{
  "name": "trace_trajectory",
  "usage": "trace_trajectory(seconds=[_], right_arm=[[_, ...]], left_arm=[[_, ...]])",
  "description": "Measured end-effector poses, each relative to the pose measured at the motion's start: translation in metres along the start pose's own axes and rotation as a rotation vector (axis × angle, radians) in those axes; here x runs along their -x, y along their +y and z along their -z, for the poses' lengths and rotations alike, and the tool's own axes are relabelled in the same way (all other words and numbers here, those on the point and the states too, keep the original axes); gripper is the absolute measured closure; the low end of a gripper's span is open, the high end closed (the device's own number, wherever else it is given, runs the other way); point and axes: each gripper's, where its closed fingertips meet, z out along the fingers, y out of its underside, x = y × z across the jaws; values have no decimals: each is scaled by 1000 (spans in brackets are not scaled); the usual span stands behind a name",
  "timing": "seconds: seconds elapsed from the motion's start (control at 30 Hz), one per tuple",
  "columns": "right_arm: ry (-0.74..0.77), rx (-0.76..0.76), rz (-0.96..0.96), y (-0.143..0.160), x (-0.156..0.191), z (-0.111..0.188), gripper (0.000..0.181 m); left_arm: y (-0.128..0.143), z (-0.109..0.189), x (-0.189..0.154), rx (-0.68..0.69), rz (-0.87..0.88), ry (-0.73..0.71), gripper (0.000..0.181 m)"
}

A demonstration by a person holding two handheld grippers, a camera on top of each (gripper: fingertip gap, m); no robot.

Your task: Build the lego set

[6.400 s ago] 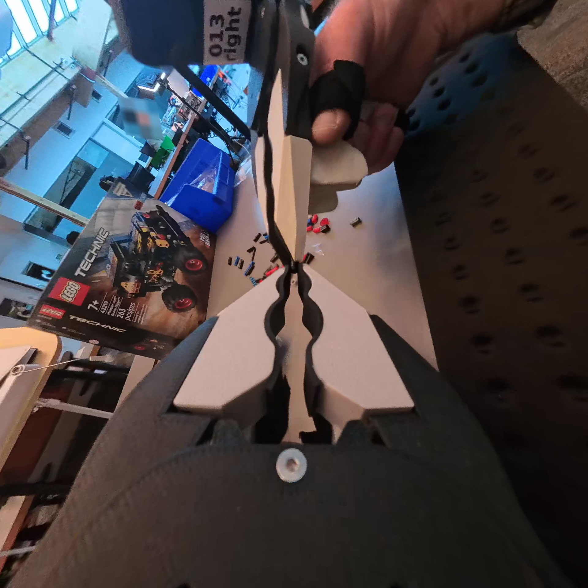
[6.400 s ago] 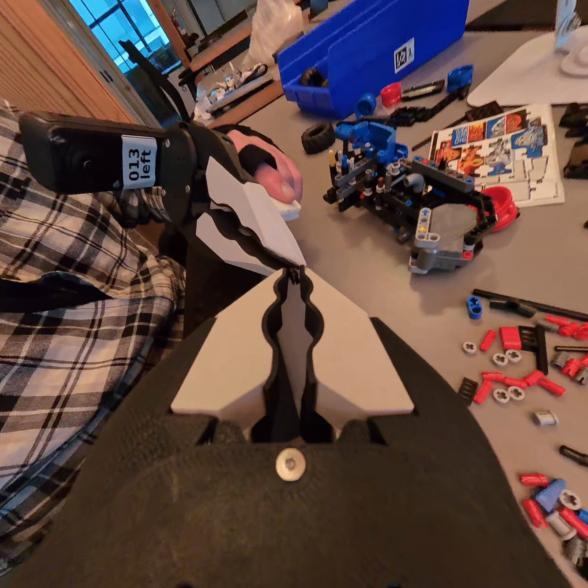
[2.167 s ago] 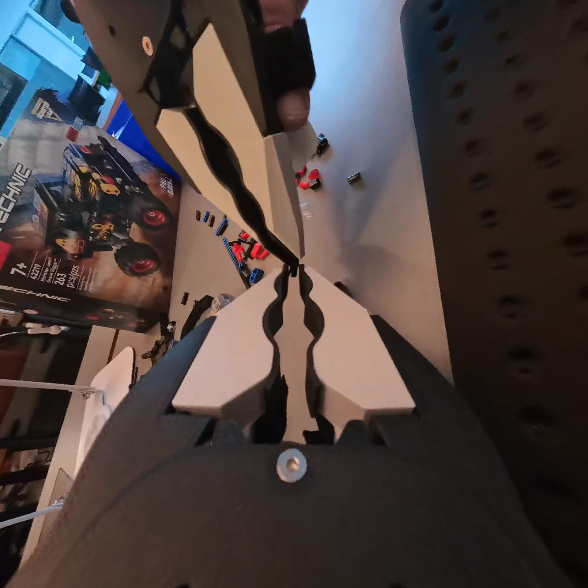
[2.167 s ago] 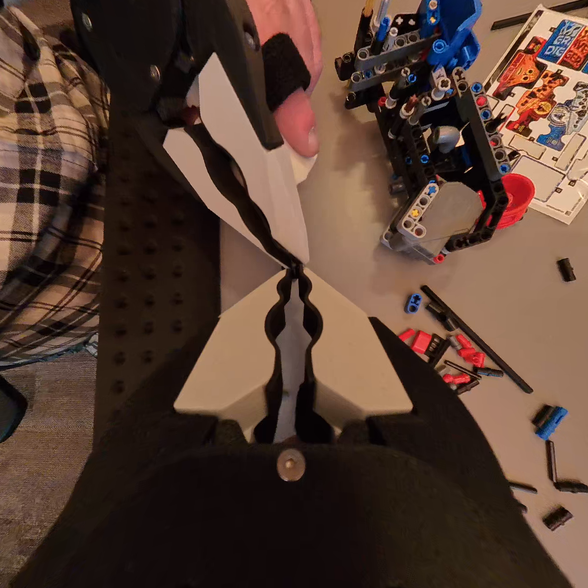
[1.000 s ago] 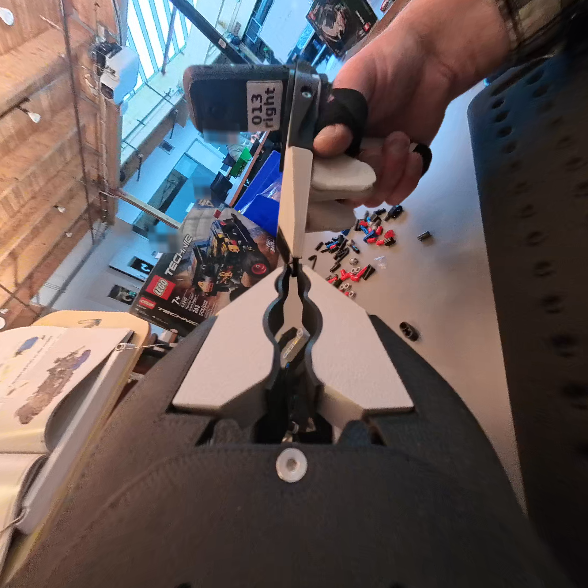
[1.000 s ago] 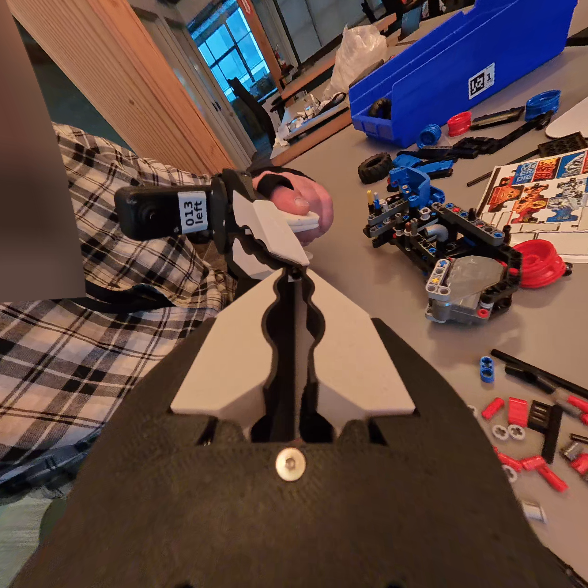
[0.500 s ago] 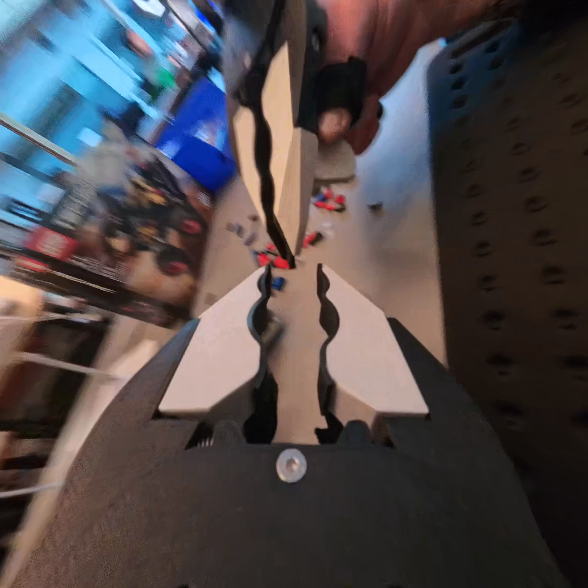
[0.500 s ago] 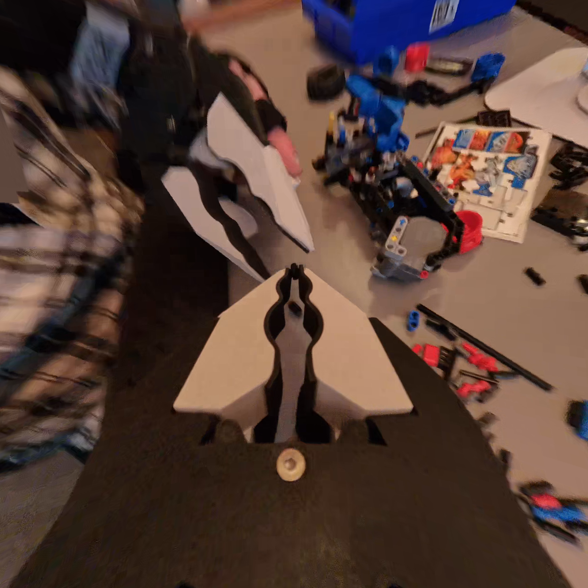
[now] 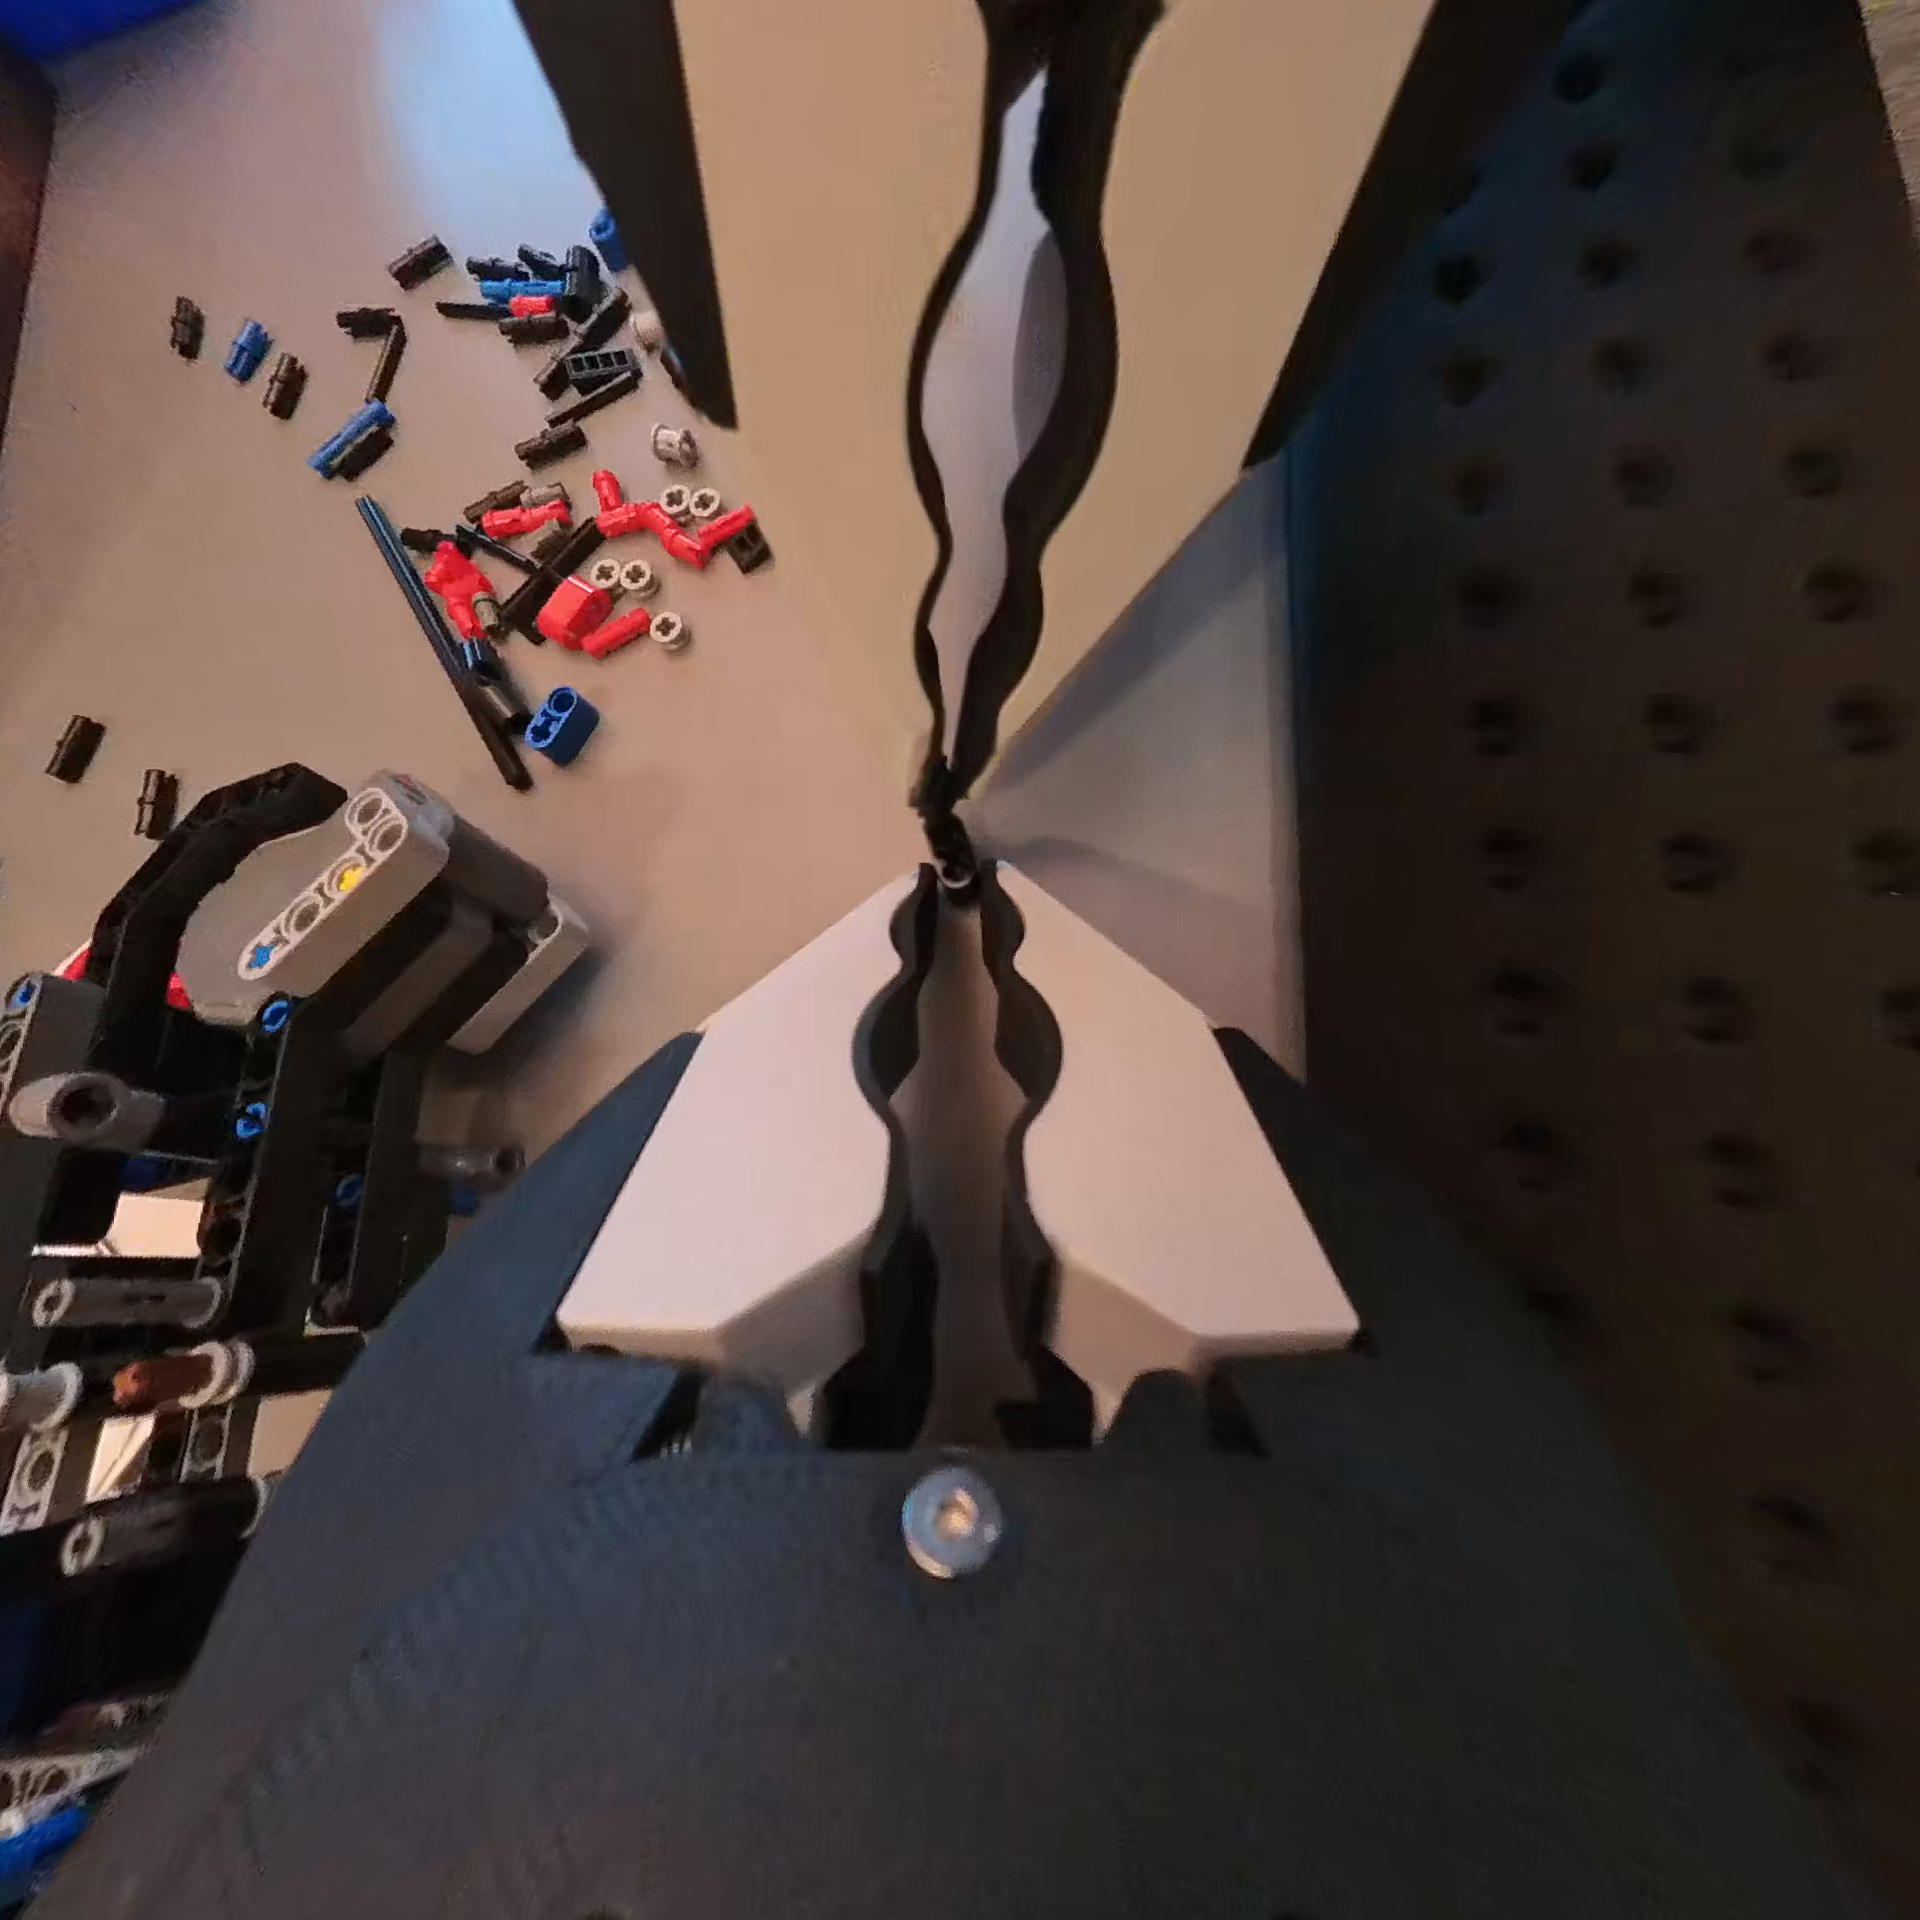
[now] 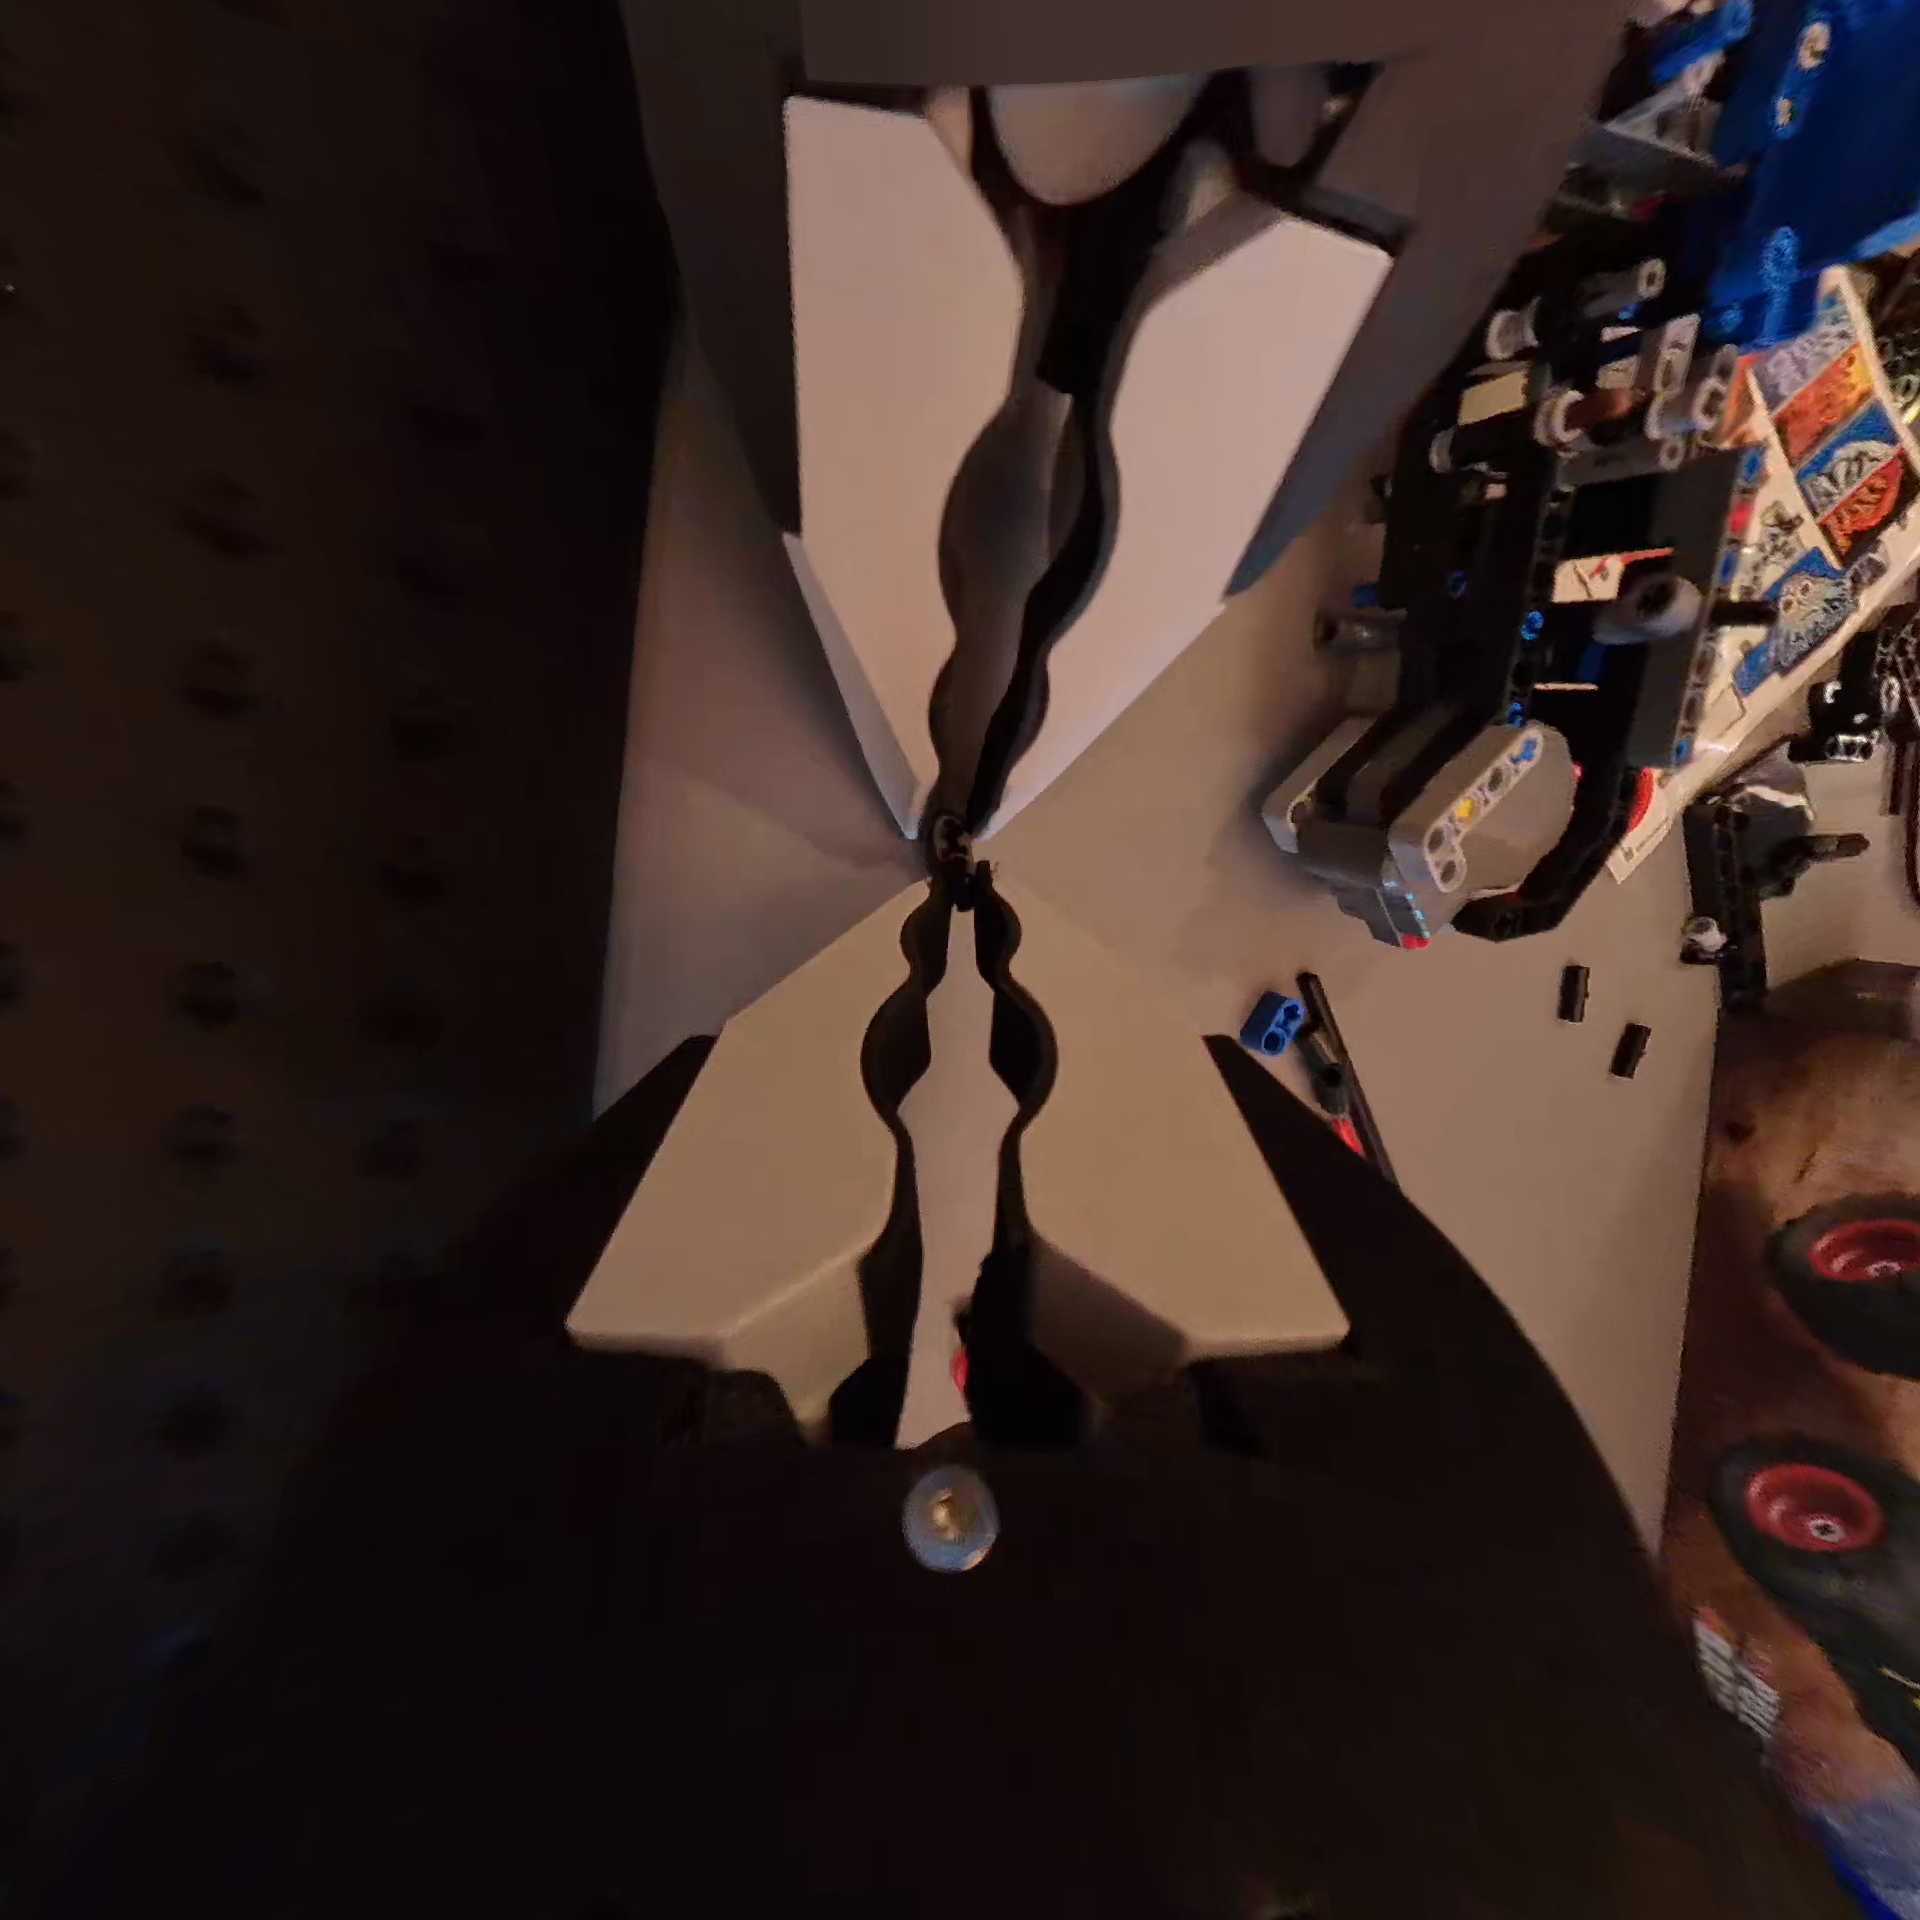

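Lego chassis (image 9: 260,1091), blocky black-and-grey beams, sits beside scattered small pins (image 9: 582,561).

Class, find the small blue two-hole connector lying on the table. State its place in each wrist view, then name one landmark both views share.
Left wrist view: the blue connector lies left of centre, at the near end of a long black axle.
Right wrist view: the blue connector lies right of centre, beside that axle's end.
Shared landmark: the grey motor block on the partly built model.
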Motion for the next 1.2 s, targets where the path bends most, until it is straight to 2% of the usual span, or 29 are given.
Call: trace_trajectory(seconds=[0.2,0.43,1.2], right_arm=[[-2,83,82,2,1,0,179],[-72,115,126,2,3,0,179],[-315,60,65,5,5,-5,179]], left_arm=[[-1,-1,0,-5,8,33,175],[-2,-2,0,-10,10,54,175],[-2,-3,0,-12,26,82,176]])
